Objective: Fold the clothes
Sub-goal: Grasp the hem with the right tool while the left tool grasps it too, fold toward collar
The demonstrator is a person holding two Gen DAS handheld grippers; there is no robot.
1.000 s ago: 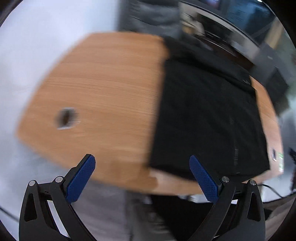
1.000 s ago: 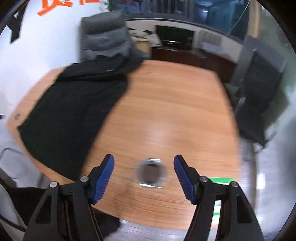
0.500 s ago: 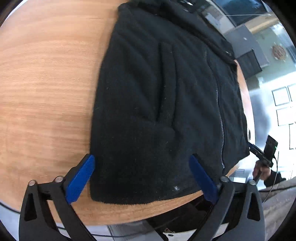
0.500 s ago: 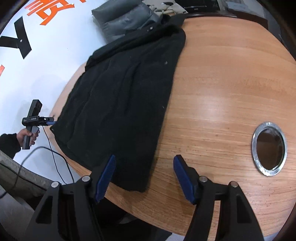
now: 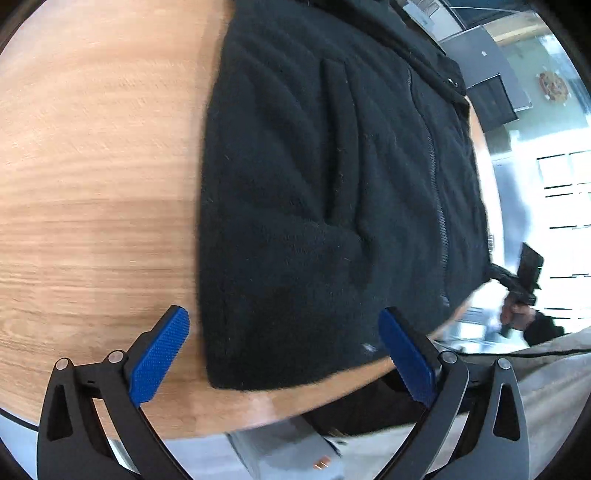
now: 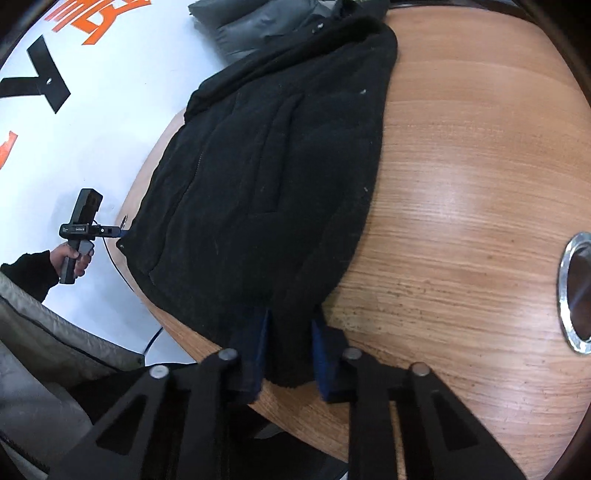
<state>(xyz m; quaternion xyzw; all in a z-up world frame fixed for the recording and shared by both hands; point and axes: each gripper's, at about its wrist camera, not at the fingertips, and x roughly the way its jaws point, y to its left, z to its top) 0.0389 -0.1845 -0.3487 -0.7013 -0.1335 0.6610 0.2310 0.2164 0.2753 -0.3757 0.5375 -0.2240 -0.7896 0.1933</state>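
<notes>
Black fleece jacket (image 6: 266, 192) is lying unfolded; we are pinching its near hem with right gripper (image 6: 288, 354), left gripper (image 5: 284, 354) gaping wide.

Wooden tabletop (image 6: 461, 184) with metal grommet (image 6: 576, 291) at 3 o'clock, grey chair (image 6: 255, 22) at 12 o'clock.

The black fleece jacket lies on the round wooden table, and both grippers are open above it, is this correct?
Only the left gripper is open. The right wrist view shows the right gripper closed on the hem of the black fleece jacket, which lies on the round wooden table.
</notes>
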